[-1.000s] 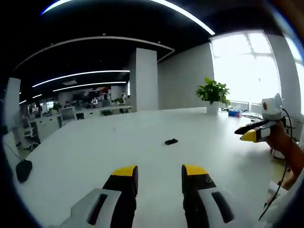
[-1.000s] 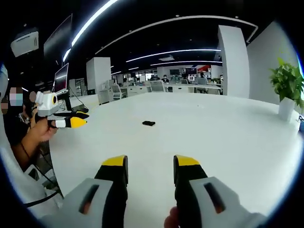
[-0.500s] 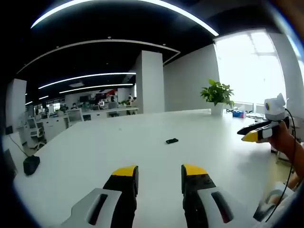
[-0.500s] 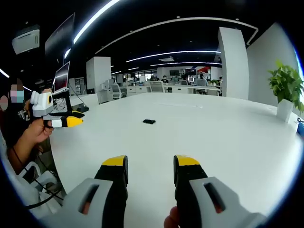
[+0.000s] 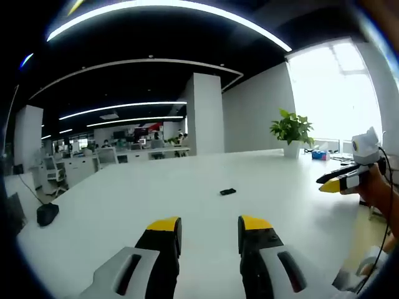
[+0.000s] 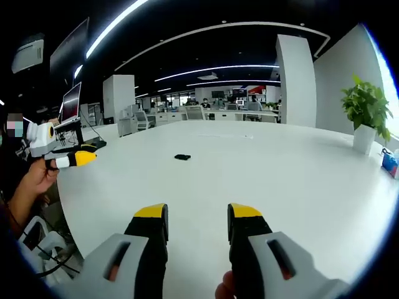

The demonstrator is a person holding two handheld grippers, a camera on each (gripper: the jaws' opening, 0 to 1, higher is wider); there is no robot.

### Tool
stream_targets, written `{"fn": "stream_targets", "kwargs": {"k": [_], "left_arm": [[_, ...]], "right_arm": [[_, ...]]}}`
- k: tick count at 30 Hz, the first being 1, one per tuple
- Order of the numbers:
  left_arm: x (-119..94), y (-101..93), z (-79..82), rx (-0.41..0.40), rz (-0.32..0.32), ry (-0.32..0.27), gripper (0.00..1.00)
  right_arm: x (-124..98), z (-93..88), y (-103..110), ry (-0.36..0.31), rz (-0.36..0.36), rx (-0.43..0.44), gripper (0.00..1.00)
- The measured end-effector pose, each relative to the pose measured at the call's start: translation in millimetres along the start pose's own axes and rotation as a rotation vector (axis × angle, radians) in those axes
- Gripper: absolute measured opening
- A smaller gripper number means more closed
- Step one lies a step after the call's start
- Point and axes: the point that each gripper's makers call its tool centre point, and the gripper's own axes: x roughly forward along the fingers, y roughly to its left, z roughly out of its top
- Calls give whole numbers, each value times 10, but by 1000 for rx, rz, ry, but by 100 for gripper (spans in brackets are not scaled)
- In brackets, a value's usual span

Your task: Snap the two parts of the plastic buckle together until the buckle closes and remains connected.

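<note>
Jaws apart, empty: left gripper (image 5: 209, 232), right gripper (image 6: 197, 219) | both level, well short of buckle (image 5: 227, 192)

Open-plan office. Long white table (image 5: 187, 187) in front; rows of desks with monitors and chairs (image 6: 187, 115) at 12 o'clock, seated people among them. Strip ceiling lights (image 5: 112, 106), white square pillar (image 5: 206, 112), potted plant (image 5: 292, 129) at 2 o'clock by a bright window (image 5: 336, 93). Laptop on a stand (image 6: 70, 103) at 10 o'clock.

grey-white left gripper (image 5: 209, 227) and right gripper (image 6: 197, 213), black jaws with yellow tips
</note>
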Motion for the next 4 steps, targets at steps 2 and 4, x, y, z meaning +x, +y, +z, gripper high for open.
{"fn": "stream_targets", "kwargs": {"k": [2,4], "left_arm": [[15,30,-34,-21,15,8,36],[23,53,-60,-43,33,12,36]], "right_arm": [[-3,-11,-11,3,-10,3,38],[-13,-16,-44,-1,-31,9,38]]}}
